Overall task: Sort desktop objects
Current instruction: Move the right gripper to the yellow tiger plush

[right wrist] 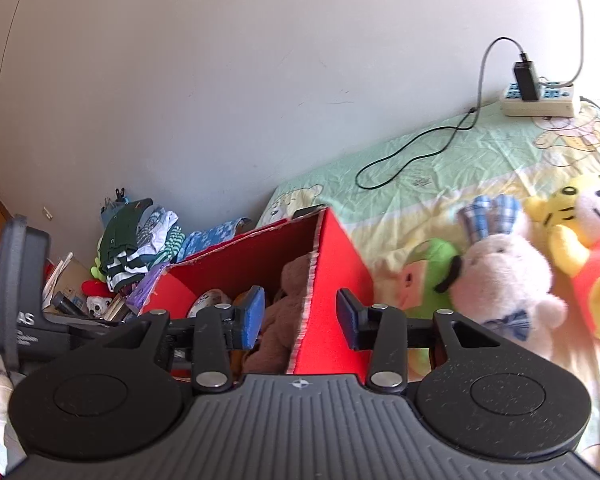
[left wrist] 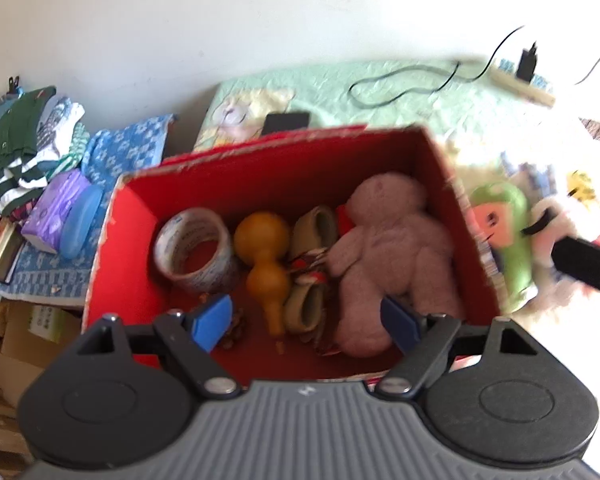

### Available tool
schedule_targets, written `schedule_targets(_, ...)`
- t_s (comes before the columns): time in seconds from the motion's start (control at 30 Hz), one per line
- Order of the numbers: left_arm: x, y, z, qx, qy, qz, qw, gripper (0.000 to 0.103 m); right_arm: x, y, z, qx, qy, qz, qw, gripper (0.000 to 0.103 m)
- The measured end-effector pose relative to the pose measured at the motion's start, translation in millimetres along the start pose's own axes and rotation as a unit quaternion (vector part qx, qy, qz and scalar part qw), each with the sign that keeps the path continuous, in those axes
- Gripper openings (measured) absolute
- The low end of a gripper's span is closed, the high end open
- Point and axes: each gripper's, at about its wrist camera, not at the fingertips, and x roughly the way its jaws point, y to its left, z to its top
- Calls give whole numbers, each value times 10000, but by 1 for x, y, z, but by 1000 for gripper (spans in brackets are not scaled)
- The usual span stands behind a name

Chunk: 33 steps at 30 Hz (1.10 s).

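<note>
A red cardboard box (left wrist: 124, 264) stands on the bed. It holds a roll of clear tape (left wrist: 194, 250), an orange gourd (left wrist: 264, 256), woven beige pieces (left wrist: 312, 240) and a brown plush bear (left wrist: 384, 256). My left gripper (left wrist: 306, 322) hovers over the box, open, with nothing between its blue pads. My right gripper (right wrist: 300, 320) is open at the box's right wall (right wrist: 336, 280), its fingers on either side of the wall's edge without pressing it. Right of the box lie a green plush (right wrist: 428, 280), a white rabbit plush (right wrist: 504, 276) and a yellow and red plush (right wrist: 588, 248).
A power strip (right wrist: 540, 100) with a black charger and a looping cable (right wrist: 412, 152) sits at the back of the bed by the wall. A dark phone (left wrist: 286, 122) lies behind the box. Folded clothes (left wrist: 24, 140), a tissue pack (left wrist: 56, 208) and books pile up at the left.
</note>
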Motion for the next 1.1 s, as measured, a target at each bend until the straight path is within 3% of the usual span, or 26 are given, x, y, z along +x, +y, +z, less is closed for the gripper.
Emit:
schedule_targets(0.23,-30,-59,9,231,-517,-703,9959,91,-37,-66,14,295,-22,-458,9985,46)
schedule_targets(0.3,-28,-82,10,287,-473,-996,9935,90,-48,-88,17,476,-44,-594,9971,46)
schedule_targets(0.43,-21,-134,12,402,-198,-1729,9839,75,-72,-135,24,993,-144,-802,9917,48)
schedule_targets(0.57,-13,-194,13,648,5,-2349,9698,76,-93,-179,33,1473,-225,-1041,9833,58)
schedule_targets(0.8,25,-274,13,1061,373,-2325,9661,84,-105,-235,47,1889,-129,-1207,9745,63)
schedule_targets(0.87,38,-282,13,1026,530,-2244,9676,85,-99,-245,50,1906,-27,-1158,9748,64)
schedule_targets(0.97,56,-284,26,829,849,-2471,9617,84,-81,-257,56,1891,239,-1103,9754,64)
schedule_targets(1.1,61,-286,49,654,761,-2492,9632,93,-60,-267,66,1844,420,-894,9779,64)
